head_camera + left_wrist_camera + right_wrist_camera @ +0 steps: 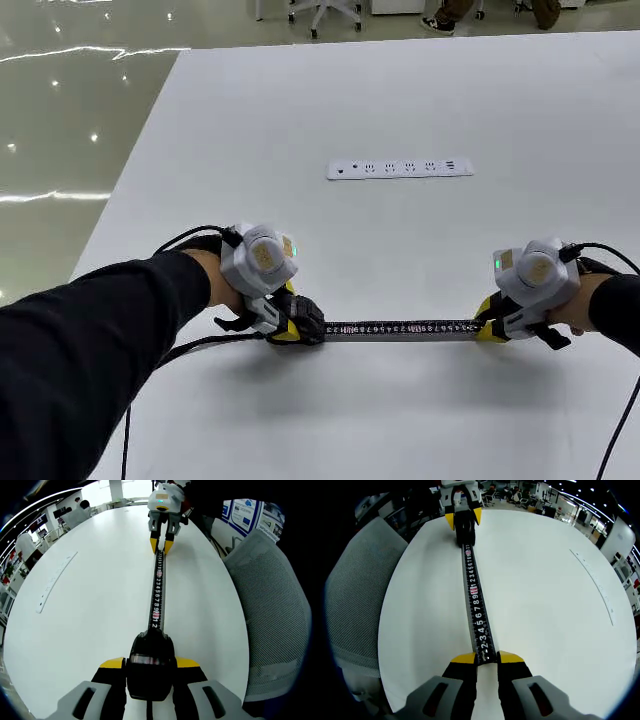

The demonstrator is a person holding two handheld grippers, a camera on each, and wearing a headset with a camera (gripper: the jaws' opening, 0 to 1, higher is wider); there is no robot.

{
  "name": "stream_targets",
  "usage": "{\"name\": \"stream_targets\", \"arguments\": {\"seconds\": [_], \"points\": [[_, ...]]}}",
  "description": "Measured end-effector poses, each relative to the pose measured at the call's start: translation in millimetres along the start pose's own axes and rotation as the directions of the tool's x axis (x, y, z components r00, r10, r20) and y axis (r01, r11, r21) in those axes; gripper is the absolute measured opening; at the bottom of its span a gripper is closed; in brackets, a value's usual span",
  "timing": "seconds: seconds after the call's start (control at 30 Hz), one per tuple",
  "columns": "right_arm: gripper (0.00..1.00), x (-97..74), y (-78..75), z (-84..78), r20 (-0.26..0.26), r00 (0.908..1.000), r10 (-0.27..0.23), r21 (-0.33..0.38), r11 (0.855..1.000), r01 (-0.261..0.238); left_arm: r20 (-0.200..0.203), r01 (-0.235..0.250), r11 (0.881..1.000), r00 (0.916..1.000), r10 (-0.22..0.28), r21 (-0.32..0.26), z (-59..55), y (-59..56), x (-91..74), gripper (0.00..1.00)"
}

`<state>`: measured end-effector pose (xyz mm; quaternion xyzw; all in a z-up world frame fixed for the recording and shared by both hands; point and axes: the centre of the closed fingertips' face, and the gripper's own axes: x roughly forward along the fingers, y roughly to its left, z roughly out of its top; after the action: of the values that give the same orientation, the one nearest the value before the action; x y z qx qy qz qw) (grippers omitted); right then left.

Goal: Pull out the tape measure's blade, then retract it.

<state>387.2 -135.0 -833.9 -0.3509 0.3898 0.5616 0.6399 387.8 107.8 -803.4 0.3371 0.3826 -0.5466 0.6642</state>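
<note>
At the bottom left of the head view, the person's black sleeve (90,330) is reaching in over the white table (400,90). Just beyond it, low in the frame, the left gripper (288,328) is clamping its yellow-tipped jaws on the black case of the tape measure (305,320), which is sitting on the table left of centre. In the left gripper view the case is sitting between the jaws at bottom middle. The blade (400,327) is lying pulled out flat along the table, running rightward from the case with its numbers facing up. At the lower right, the right gripper (488,331) is pinching the blade's free end, its jaws closed on either side of the strip by the lowest numbers. Farther up, near the middle of the head view, a white power strip (400,168) is lying well apart from the tape. At the top edge, chair legs (325,12) are standing on the glossy floor (60,120).
</note>
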Motion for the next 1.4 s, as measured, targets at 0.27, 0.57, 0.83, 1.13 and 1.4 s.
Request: {"name": "stream_targets", "arguments": {"seconds": [0.27,0.57,0.83,1.13,1.4], "points": [[0.1,2.9,-3.5,-1.3,-0.006,0.9999,0.01,0.018,1.0,-0.01,0.014,-0.01,1.0,0.9999,0.01,-0.002,0.2,0.2,-0.7,0.32],[0.12,2.6,-0.8,-0.6,-0.005,0.9999,-0.016,-0.005,1.0,0.016,0.014,-0.019,1.0,0.9997,0.019,0.0,1.3,2.9,0.1,0.33],[0.27,-9.6,-4.3,0.1,0.041,0.9896,-0.138,0.051,0.989,0.136,0.058,-0.139,0.961,0.9859,0.157,-0.239,-32.3,14.4,-29.4,0.49],[0.41,-50.5,14.3,-21.7,0.168,0.9307,-0.325,0.278,0.921,0.272,0.218,-0.207,0.738,0.8739,0.435,-0.642,-80.5,-0.5,-82.4,0.88],[0.62,-90.6,50.6,-35.2,0.217,0.8348,-0.506,0.38,0.831,0.405,0.223,-0.278,0.652,0.7869,0.576,-0.705,-109.0,-40.3,-109.1,1.0]]}}
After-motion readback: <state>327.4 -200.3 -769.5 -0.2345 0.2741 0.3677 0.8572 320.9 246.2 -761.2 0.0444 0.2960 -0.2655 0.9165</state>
